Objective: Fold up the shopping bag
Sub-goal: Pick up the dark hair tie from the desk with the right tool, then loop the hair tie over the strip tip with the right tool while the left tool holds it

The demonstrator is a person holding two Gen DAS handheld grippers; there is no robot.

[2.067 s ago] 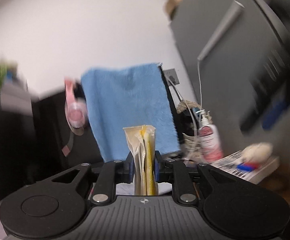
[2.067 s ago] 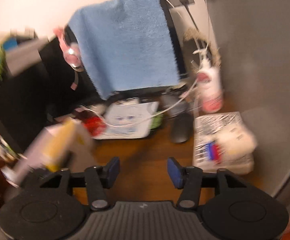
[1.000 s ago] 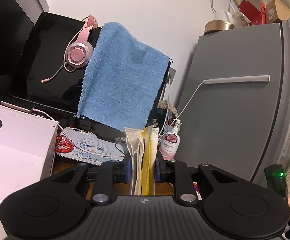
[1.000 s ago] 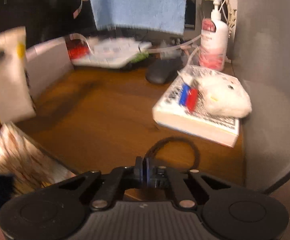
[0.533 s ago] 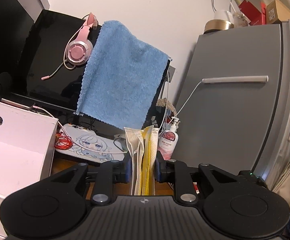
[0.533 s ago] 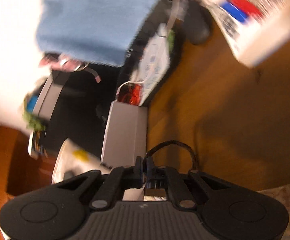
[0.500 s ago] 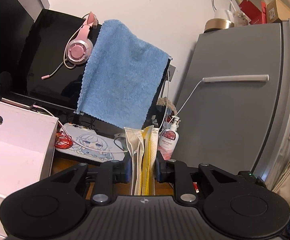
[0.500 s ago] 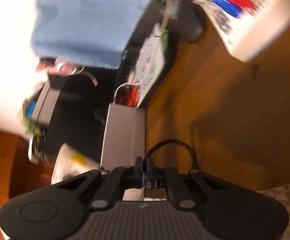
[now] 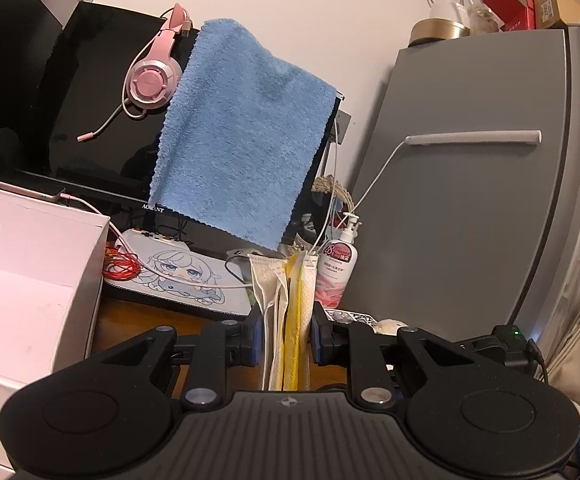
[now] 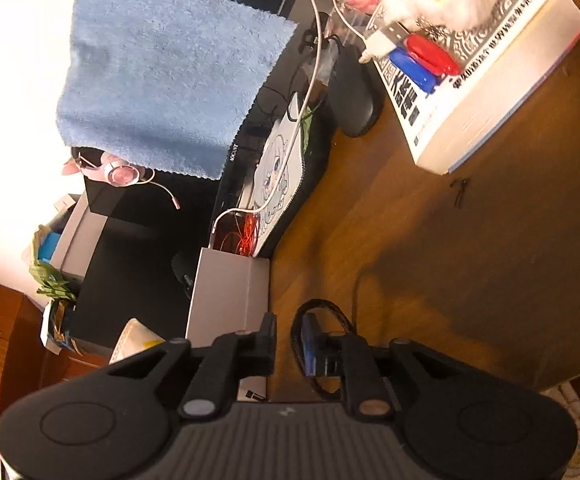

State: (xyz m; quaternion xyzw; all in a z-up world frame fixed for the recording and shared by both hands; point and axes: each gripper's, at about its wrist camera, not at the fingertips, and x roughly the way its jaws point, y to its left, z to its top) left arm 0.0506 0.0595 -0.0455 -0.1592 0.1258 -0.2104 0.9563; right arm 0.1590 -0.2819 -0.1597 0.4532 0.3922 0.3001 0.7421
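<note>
**One clamp holds the folded bag; the other stands free**

Several layers of the shopping bag [image 9: 284, 312], white and yellow, stand upright as a narrow flat bundle in your left gripper [image 9: 286, 334]. Its fingers [image 9: 253, 338] pinch that bundle from both sides, lifted off the desk [image 10: 429, 240] and facing the white box [image 9: 38, 280] at the desk's left edge. In the right wrist view, a pale corner with a yellow patch shows low at the left, likely the same bag.

Your right gripper [image 10: 288, 344] hangs tilted above the bare front part of the desk with its fingers a little apart and nothing between them; a black cable loop lies just past them.

The bundle looks folded down already, so I judge the work is either between creases or at the point of setting the bag away. Either way, keep the left pinch firm and square across all layers so none slips out and fans open, and hold the bundle level, not twisted. If you bring the right gripper in, close on the whole stack near an edge, not on a single sheet.

Against the frame half a second back, your right fingers were pressed together and now stand parted, and that camera has rolled so the book [image 10: 485, 76] at the desk's back right shows sharply. The left view is almost the same, with the bag pinched alike.
</note>
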